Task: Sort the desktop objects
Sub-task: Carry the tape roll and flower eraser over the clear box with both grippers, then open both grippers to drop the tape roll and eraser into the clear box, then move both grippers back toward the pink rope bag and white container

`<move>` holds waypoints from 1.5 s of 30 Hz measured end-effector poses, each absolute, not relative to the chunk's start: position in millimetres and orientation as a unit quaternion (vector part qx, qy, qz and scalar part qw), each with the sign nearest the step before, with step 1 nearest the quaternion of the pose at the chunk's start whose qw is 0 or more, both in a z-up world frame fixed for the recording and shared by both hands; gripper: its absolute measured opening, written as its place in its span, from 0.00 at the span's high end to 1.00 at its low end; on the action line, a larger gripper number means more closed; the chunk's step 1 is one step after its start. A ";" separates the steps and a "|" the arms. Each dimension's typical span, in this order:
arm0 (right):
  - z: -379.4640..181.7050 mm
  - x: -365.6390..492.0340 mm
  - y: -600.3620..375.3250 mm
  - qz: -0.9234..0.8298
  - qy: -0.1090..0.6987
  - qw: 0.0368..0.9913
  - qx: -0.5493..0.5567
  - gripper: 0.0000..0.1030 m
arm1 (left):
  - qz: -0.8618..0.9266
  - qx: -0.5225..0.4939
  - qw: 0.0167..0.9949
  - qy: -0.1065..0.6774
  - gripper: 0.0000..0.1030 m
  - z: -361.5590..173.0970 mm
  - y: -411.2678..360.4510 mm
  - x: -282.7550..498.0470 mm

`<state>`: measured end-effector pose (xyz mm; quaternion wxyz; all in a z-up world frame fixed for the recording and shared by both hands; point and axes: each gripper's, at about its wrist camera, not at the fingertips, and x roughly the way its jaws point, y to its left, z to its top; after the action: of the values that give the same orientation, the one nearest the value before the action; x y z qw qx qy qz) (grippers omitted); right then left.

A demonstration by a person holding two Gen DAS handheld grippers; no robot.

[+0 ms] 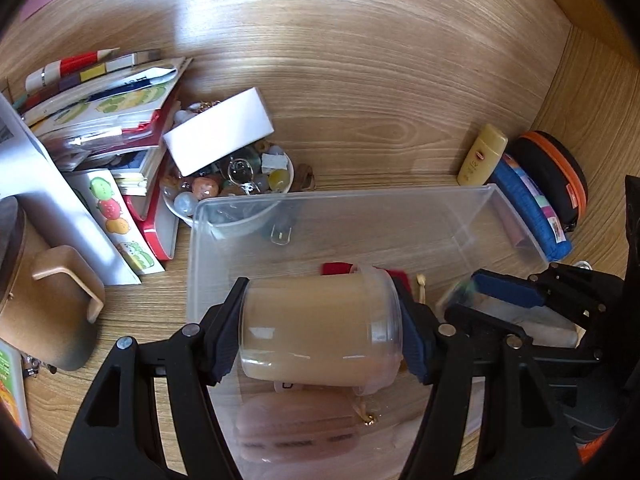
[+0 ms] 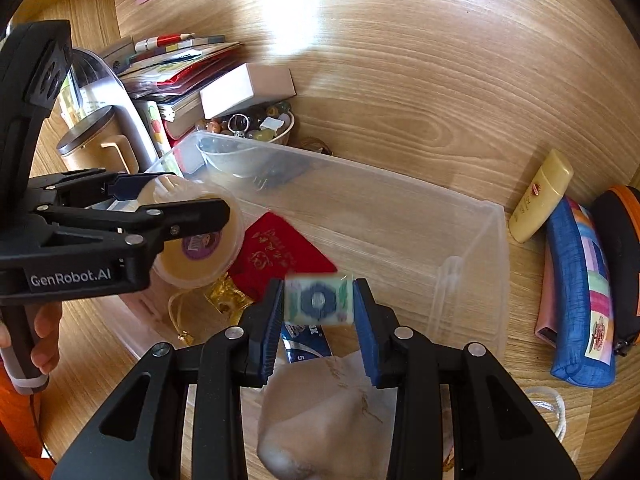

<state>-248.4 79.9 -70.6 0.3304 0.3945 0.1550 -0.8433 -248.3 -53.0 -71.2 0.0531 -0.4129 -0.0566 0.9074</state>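
beige jar (image 1: pixel 320 328) between left gripper (image 1: pixel 320 336) pads

The far half of the clear bin (image 2: pixel 460 240) stands bare inside, with room to reach down. Its near half is crowded: a red packet (image 2: pixel 280 252), a gold trinket (image 2: pixel 228 300), a blue pack (image 2: pixel 306 344) and a pale cloth pouch (image 2: pixel 328 412). Behind the bin the wooden desk (image 1: pixel 360 100) lies open. To the left, a bowl of beads (image 1: pixel 224 188), a white box (image 1: pixel 218 136) and stacked books (image 1: pixel 120 128) press close. On the right a yellow bottle (image 2: pixel 540 196) and a blue pencil case (image 2: pixel 580 296) flank the wall.
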 end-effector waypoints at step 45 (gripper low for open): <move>-27.9 -216.8 92.9 -0.888 0.179 0.301 0.298 0.19 | 0.929 -0.365 0.025 -0.050 0.08 -19.6 -64.0 -204.4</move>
<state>-216.8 92.9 -27.9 0.3006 0.2983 0.1794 -0.8880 -204.4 -64.0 -19.6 0.0245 -0.3648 -0.0497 0.9294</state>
